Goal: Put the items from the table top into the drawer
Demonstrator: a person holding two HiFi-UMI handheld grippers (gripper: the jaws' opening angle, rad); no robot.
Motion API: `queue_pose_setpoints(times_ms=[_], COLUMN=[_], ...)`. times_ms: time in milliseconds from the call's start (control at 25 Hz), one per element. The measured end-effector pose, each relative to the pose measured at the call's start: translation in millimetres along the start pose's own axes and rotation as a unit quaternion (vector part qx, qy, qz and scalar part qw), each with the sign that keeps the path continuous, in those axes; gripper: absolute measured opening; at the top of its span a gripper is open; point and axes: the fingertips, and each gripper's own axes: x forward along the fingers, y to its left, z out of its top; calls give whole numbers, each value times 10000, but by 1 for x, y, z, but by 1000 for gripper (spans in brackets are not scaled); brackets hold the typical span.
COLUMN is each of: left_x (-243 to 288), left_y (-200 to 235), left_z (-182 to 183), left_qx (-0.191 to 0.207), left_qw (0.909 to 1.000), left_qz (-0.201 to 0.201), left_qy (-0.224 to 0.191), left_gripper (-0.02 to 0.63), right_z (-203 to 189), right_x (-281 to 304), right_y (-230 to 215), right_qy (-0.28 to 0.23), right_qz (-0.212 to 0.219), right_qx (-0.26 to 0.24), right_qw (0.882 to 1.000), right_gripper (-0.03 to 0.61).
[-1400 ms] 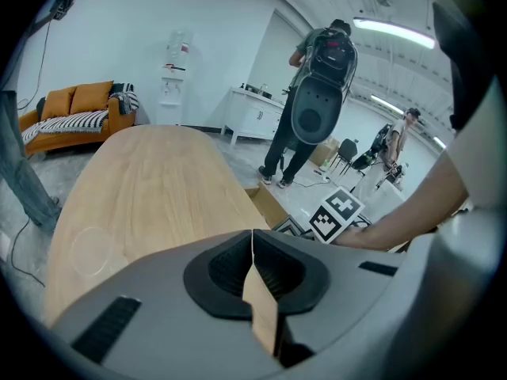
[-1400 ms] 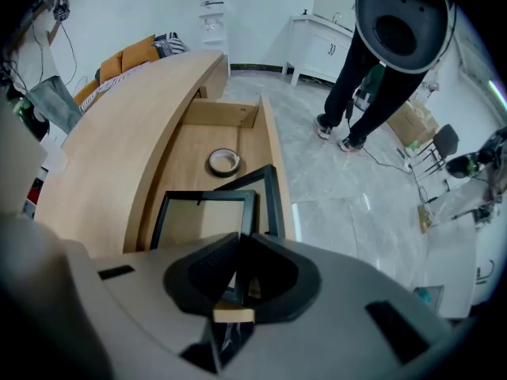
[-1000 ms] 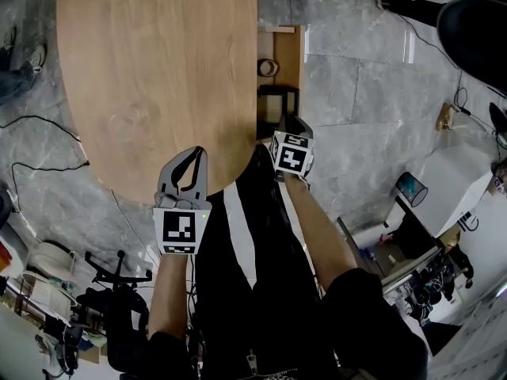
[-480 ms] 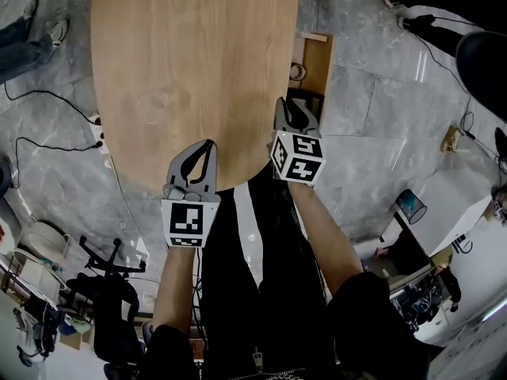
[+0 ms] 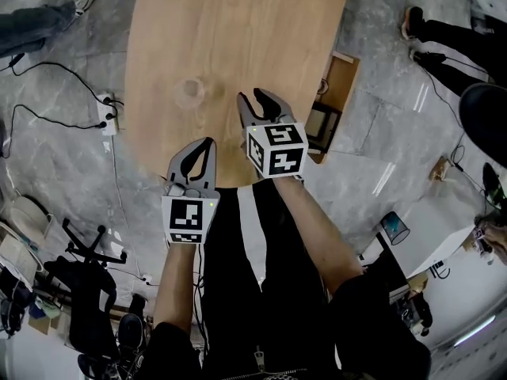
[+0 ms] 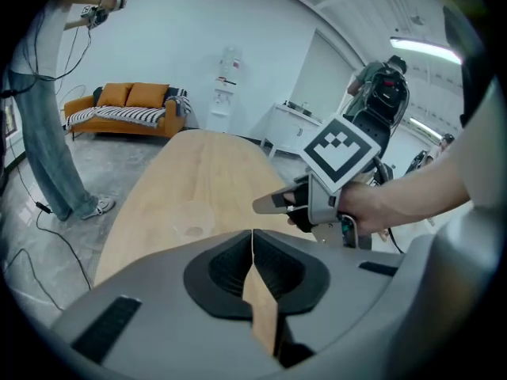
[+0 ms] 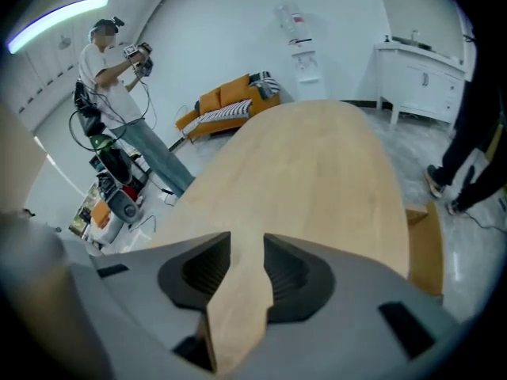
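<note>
Grippers first, at the bottom of the head view. The left gripper sits lower left of centre at the near rim of the table, its jaws together tip to tip with nothing in them. Just beyond it, right of centre, the right gripper hangs over the wood. Its jaws have just been opening and stand apart, and through the gap we see only bare table.

Further out, the table top carries nothing we can name. There is only a faint round mark left of centre, and we cannot tell whether it is a stain or something flat lying there.

At the right edge of the table is the open drawer, and inside it a black square item — the task's thing, already put away as far as we can judge. It looks like a stiff, boxy frame, probably light and not fragile, with smooth sides that could slip. If it had to be shifted, we would pinch one straight side wall across its thickness rather than span the whole frame. Anything smaller in the drawer is too small to make out.
</note>
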Motion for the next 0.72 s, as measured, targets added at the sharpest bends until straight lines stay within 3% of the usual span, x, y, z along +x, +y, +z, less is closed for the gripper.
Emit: queue_pose_setpoints(times_ms=[120, 240, 480, 640, 680, 720], left_x=[-13, -24, -40, -45, -46, -47], left_y=[15, 30, 54, 62, 63, 64], left_z=[-5, -6, -13, -20, -21, -22], left_qx=[-142, -264, -499, -585, -595, -602], left_qw=[9998, 9992, 9971, 9962, 9961, 9960], left_qz=[146, 281, 528, 602, 615, 624], left_qy=[-40, -117, -230, -221, -217, -216], left_gripper=[15, 15, 15, 15, 15, 15], right_z=[6, 11, 11, 7, 6, 5], right_x=[17, 32, 51, 57, 58, 58], right_y=[45, 69, 72, 73, 74, 75], right_qy=[164, 268, 462, 625, 680, 750], right_qz=[377, 471, 227, 304, 339, 370], right_qx=[-277, -439, -708, -753, -769, -789], right_qw=[9988, 9976, 9962, 9947, 9941, 9934], right_gripper=[124, 130, 129, 127, 115, 46])
